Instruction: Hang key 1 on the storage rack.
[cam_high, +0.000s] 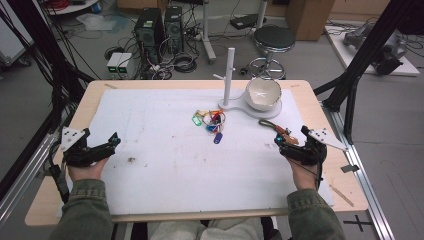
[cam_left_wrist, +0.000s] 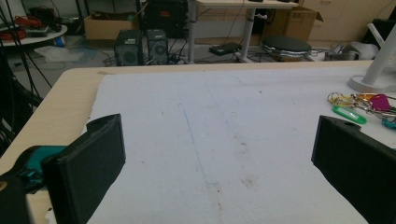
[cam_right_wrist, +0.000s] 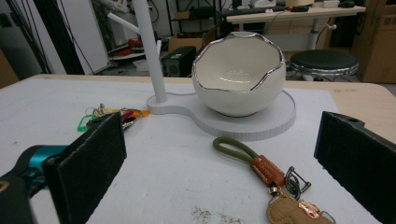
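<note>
Keychain strap (cam_high: 280, 131), olive loop with a tan leather tab and metal clips, lies flat on the white mat (cam_high: 160, 165) just ahead of our right gripper (cam_high: 291, 136), near the table's right edge and short of the white stand base (cam_high: 240, 106). In the right gripper view the strap (cam_right_wrist: 261, 170) sits between our two black jaws, which stand spread wide with nothing pressed between them. Our left gripper (cam_high: 102, 145) rests at the mat's left side, its jaws likewise spread and holding nothing, well apart from the bundle of coloured key tags (cam_high: 211, 122) at the middle of the table.

We judge the risks as these. The strap lies thin and flat, so jaws brought down on it may skid over the cord and push it along the mat instead of pinching it. A pinch on the clips alone could let the leather tab swing and slip free. The egg-shaped white bowl (cam_high: 263, 94) stands on the stand's round tray just beyond the strap; a reach carried too far forward could knock it or shove the whole stand. The upright post (cam_high: 229, 75) with its small pegs is slender, and a hard nudge while hanging anything there might tip it. The key tags lie close to the base and could snag.
</note>
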